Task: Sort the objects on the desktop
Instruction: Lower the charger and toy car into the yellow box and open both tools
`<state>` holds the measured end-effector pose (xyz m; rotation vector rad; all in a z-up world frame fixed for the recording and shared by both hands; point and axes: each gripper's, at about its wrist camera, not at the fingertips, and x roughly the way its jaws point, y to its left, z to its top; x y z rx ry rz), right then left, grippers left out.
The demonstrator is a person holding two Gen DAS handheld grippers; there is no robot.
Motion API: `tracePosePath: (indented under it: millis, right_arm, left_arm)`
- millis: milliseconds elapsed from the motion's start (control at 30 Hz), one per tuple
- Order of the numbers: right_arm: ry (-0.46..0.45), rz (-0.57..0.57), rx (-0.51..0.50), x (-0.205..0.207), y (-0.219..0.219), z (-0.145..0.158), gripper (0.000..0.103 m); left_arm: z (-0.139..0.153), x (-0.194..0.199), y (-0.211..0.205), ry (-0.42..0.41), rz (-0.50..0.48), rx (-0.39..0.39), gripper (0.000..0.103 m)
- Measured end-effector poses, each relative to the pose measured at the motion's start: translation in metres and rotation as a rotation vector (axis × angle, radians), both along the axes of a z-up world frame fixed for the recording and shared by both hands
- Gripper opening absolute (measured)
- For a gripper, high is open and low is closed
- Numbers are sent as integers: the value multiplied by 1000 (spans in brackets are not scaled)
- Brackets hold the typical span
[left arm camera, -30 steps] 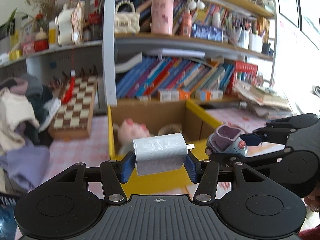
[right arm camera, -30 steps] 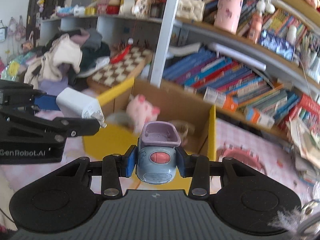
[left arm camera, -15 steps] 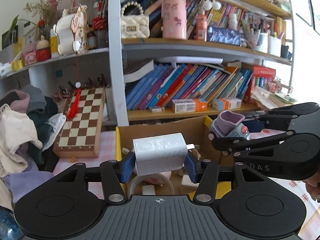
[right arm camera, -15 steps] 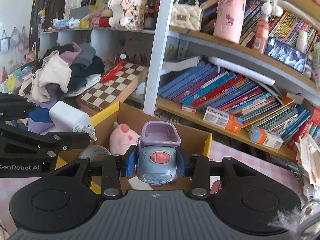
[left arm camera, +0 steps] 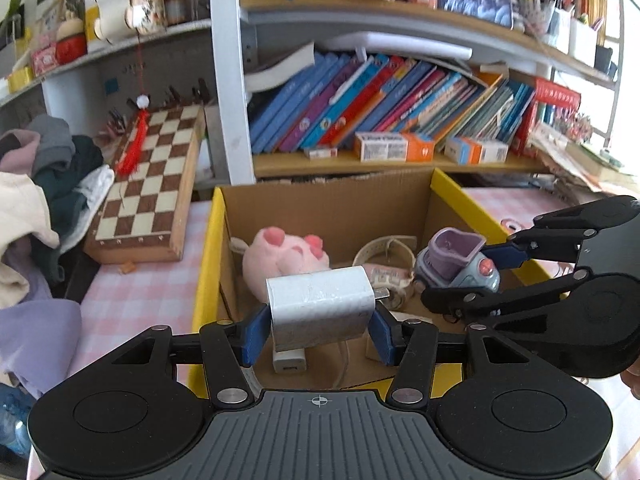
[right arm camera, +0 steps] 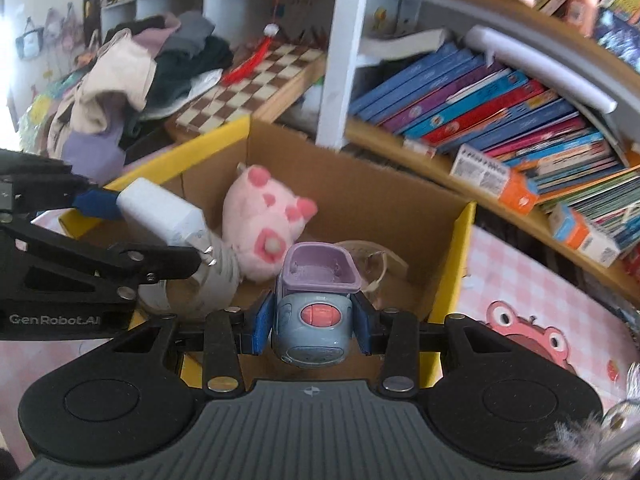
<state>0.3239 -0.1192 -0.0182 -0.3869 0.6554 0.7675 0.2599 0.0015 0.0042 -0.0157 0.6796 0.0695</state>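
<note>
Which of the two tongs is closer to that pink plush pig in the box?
Left, though it is close. The left tongs hold a white charger just in front of the pink plush pig; the right tongs, gripping a toy car, sit off to its right.

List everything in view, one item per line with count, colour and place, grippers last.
cardboard box: 1, brown with yellow rim, on the pink checked table below the shelves
plush pig: 1, pink, inside the box at the back
watch: 1, beige strap, inside the box right of the pig
small adapter: 1, white, on the box floor
chessboard: 1, brown and cream, left of the box
clothes pile: 1, mixed colours, far left
books: many, mostly blue and red, on the shelf behind the box
charger: 1, white, held over the box
toy car: 1, grey-blue and purple, held over the box
left gripper: shut on the charger
right gripper: shut on the toy car
</note>
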Motion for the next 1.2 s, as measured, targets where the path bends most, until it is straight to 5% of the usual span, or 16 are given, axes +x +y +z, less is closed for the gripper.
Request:
tracePosePath:
  millis: [800, 1200]
  right_arm:
    - [180, -7, 98, 1, -5, -5, 40]
    - [125, -38, 105, -6, -6, -1, 45]
  left_arm:
    - [-8, 3, 8, 64, 28, 0, 50]
    - [-3, -5, 12, 29, 77, -1, 60]
